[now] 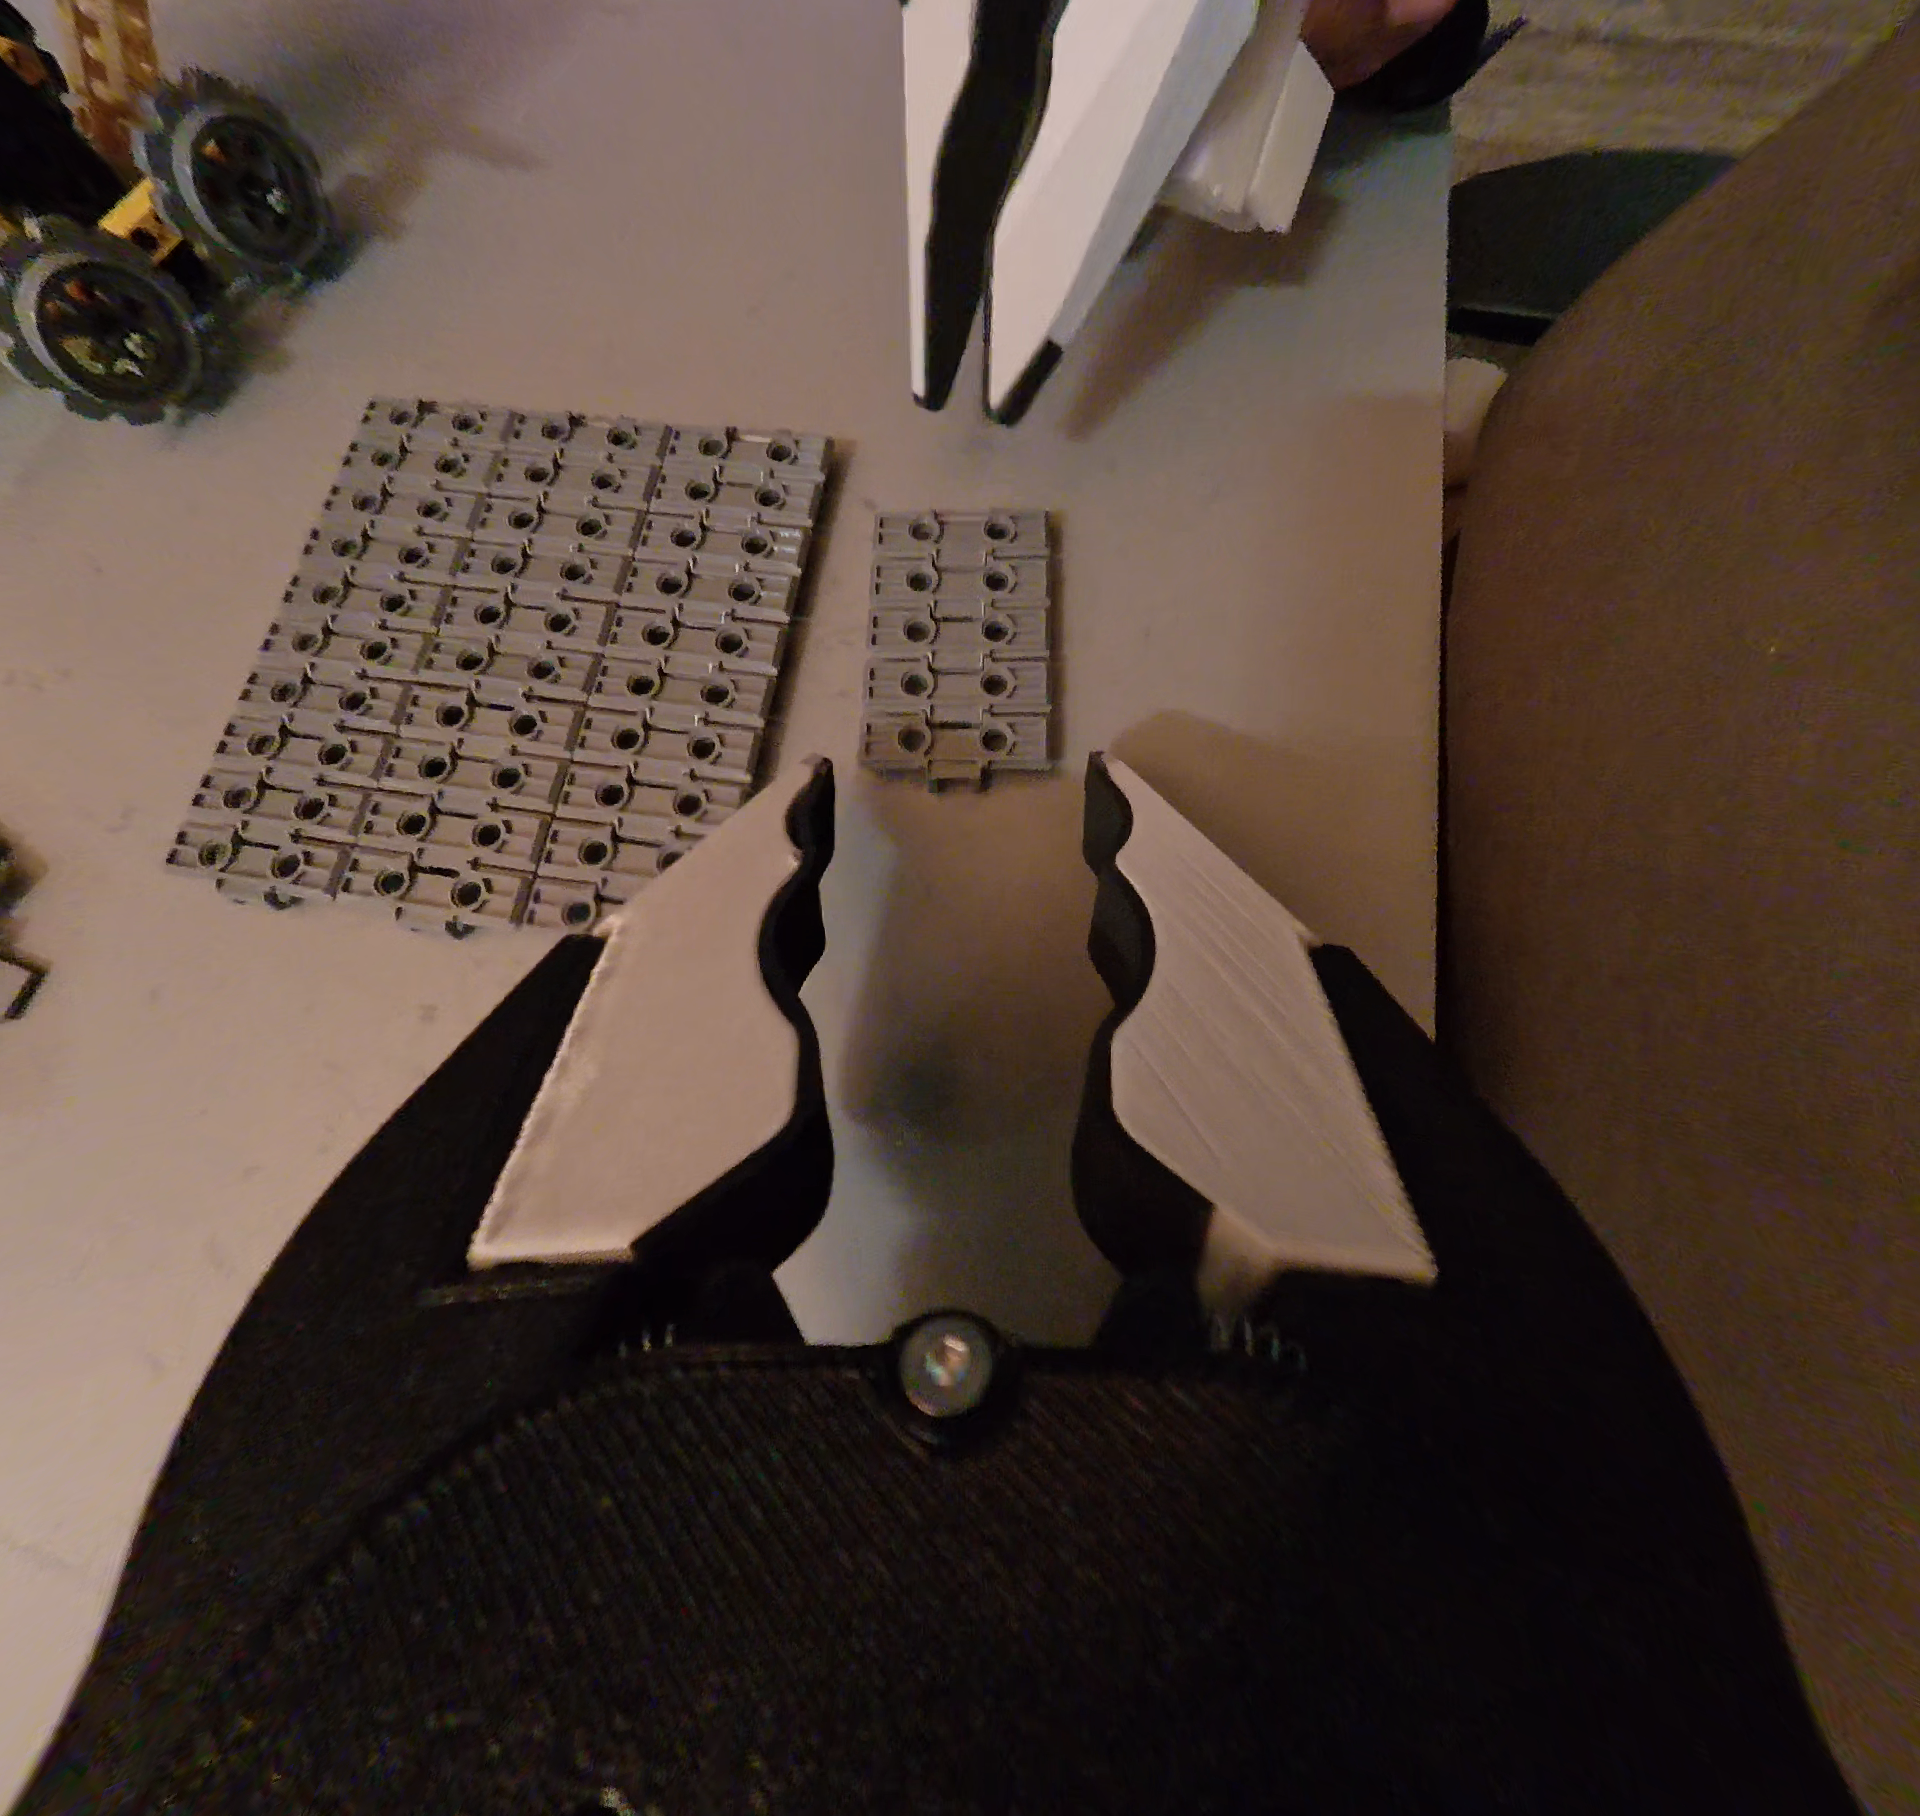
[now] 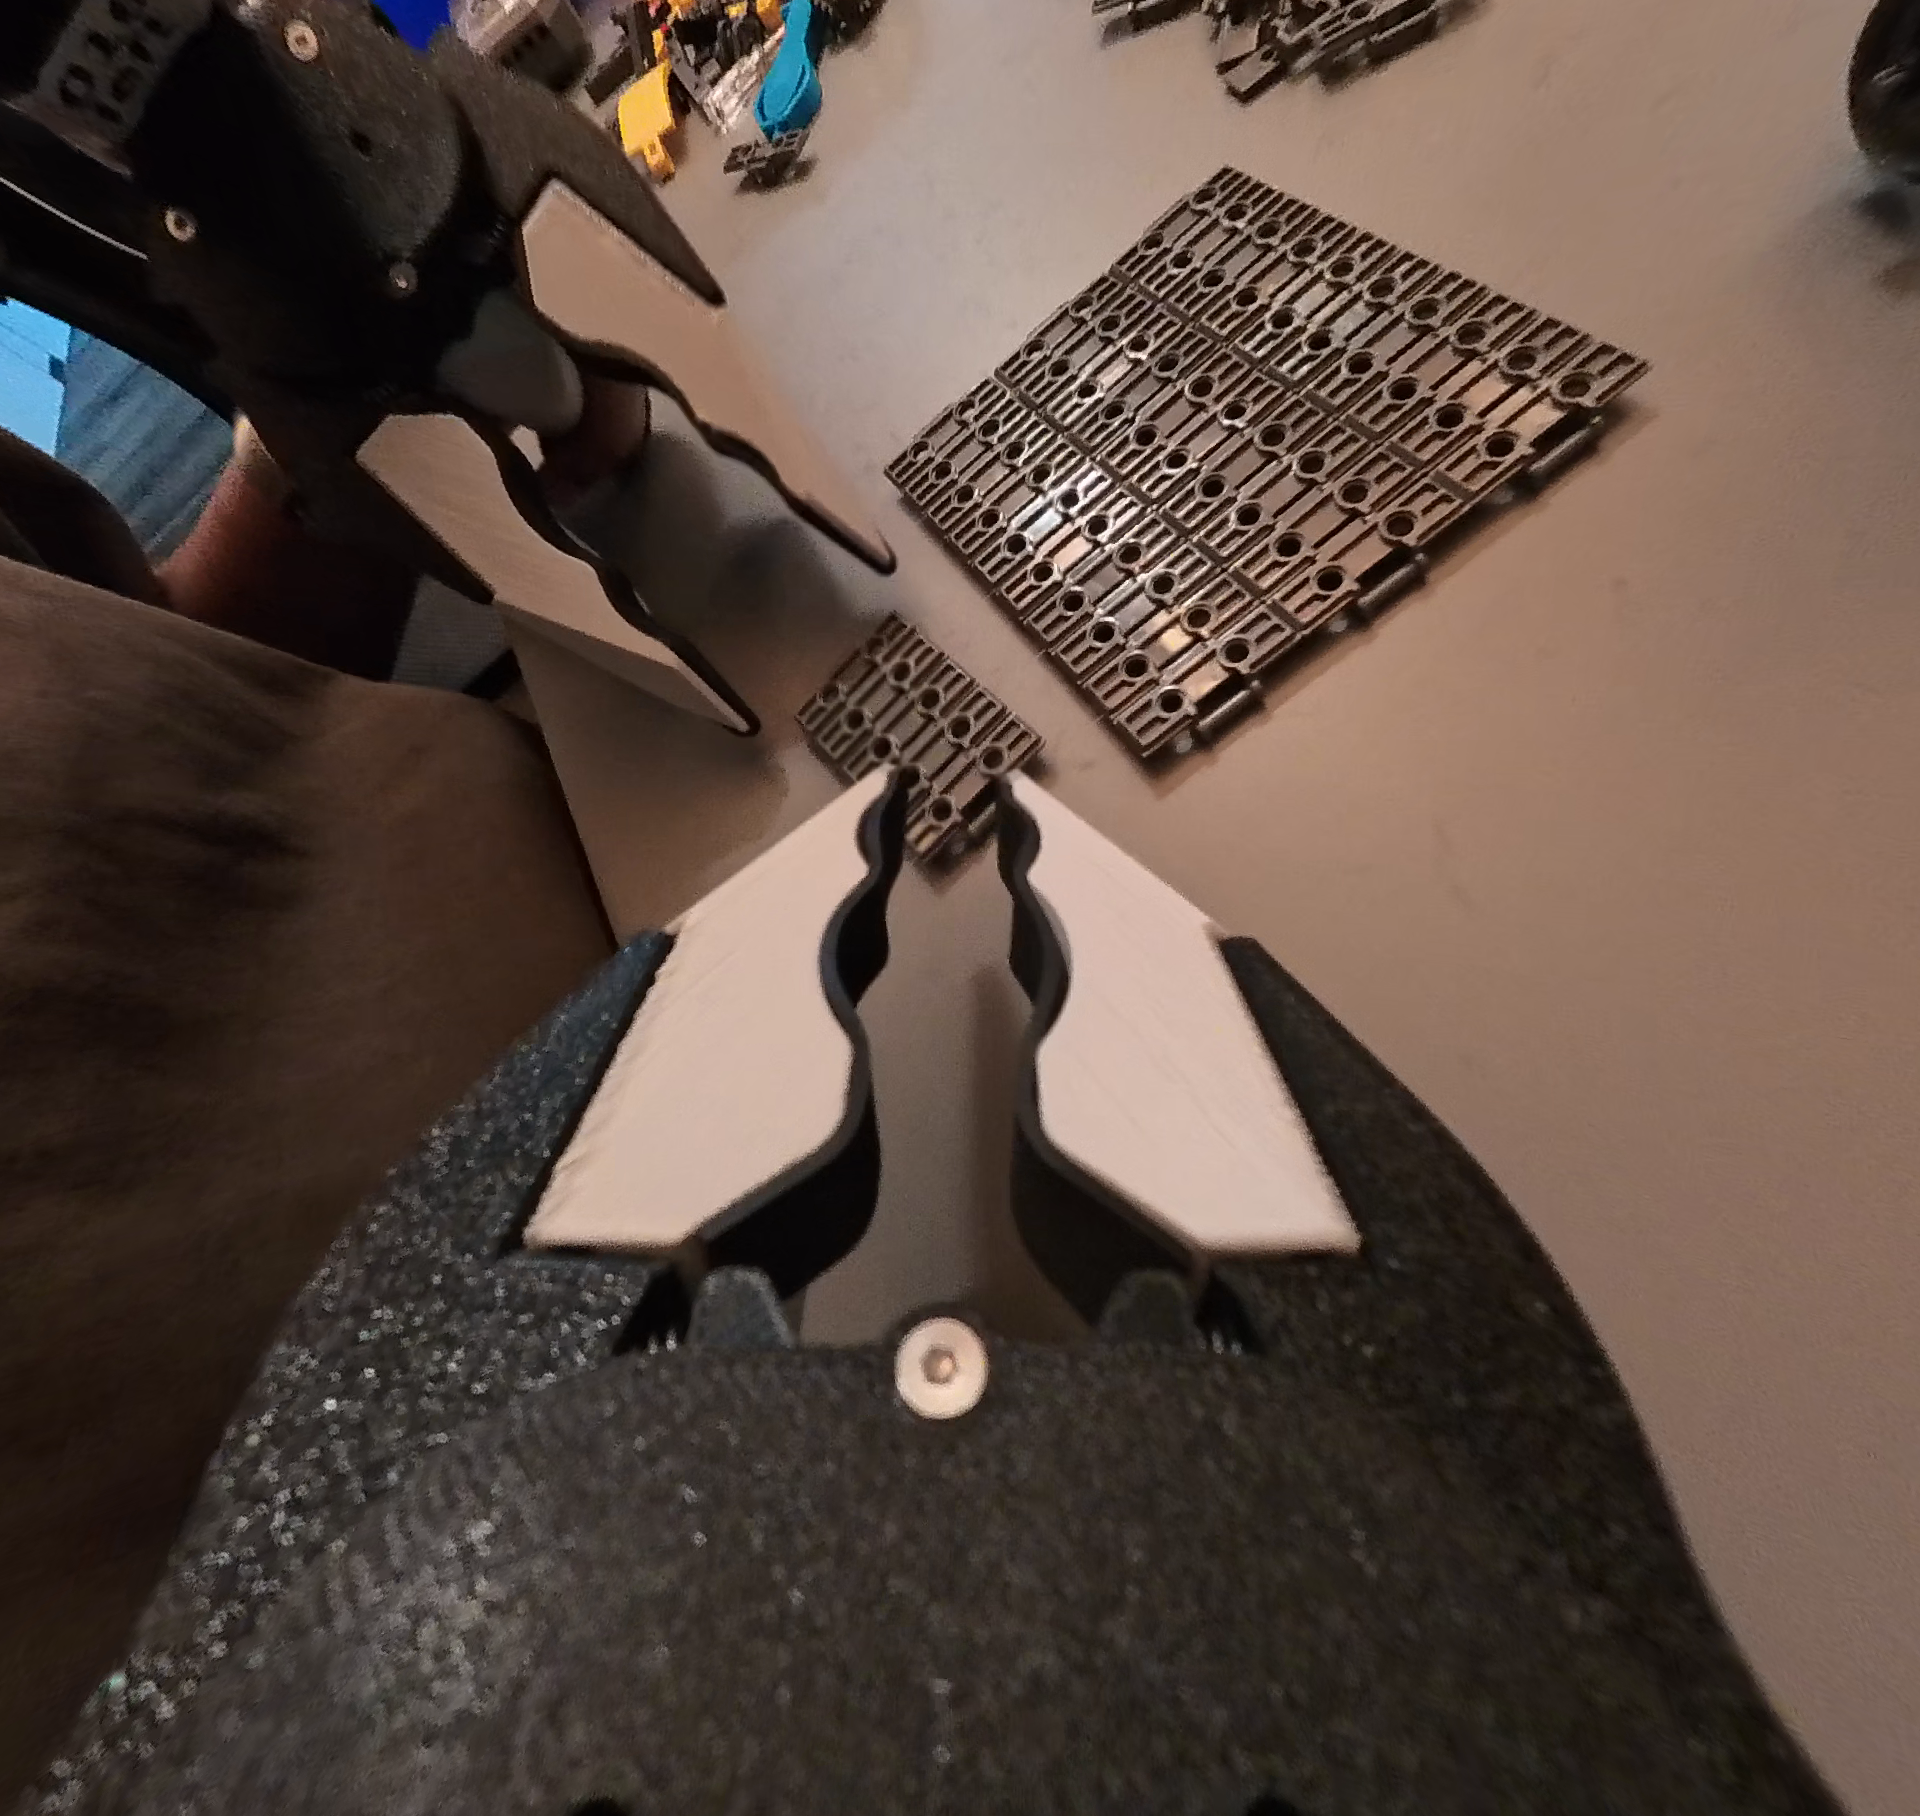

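While both lie near the small track strip (image 1: 958,646), left hand-held gripper (image 1: 958,779) gapes, right hand-held gripper (image 2: 951,787) narrowly apart.

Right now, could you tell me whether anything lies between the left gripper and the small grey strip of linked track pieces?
Nothing visible does. The left gripper, jaws open, points at the small grey strip of linked track pieces over bare white table. The large grey mat of track links lies off to one side.

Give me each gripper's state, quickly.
Left gripper: open, empty, just short of the small grey strip of linked plastic track pieces.
Right gripper: narrowly open, empty, tips at the same strip's end.
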{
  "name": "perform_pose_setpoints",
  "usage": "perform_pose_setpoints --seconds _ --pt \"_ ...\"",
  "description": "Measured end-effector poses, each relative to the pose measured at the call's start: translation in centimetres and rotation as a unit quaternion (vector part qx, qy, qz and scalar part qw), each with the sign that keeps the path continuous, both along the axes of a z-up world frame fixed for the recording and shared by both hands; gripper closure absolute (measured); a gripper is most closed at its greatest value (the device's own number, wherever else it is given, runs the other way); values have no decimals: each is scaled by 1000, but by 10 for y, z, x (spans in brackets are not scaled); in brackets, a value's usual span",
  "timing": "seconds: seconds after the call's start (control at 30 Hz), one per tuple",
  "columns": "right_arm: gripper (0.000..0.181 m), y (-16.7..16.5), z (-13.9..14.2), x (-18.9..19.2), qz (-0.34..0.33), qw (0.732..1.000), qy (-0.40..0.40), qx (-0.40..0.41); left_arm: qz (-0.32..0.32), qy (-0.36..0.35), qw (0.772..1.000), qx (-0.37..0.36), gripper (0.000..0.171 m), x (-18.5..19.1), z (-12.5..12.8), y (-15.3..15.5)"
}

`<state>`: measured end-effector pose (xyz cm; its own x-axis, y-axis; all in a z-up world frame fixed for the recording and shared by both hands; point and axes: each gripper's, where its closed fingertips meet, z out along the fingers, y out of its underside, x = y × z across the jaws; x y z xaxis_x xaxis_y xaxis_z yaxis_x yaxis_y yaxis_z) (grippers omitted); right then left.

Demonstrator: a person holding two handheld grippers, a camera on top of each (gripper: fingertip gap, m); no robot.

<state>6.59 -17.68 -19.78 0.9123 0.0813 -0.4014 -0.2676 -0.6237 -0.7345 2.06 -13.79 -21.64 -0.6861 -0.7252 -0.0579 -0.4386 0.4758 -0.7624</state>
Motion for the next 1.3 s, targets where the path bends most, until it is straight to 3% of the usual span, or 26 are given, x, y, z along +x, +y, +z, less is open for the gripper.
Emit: perform_pose_setpoints --seconds 0.2,0.4,0.67,0.9,1.3 --pt "164 -3 -20 -8 27 996 -76 -36 -3 -5 1000 13 122 8 -2 -8" --pt "164 2 -25 -11 47 987 -145 -43 -6 10 1000 29 131 5 -9 -4" --pt "160 7 -21 -23 72 988 -137 -28 17 17 1000 17 131 -2 -8 13" --pt "158 11 -17 -19 60 987 -148 -20 16 4 1000 2 122 2 -2 9" --pt "155 18 -20 -34 88 985 -149 -17 17 35 999 7 133 -5 -9 12"
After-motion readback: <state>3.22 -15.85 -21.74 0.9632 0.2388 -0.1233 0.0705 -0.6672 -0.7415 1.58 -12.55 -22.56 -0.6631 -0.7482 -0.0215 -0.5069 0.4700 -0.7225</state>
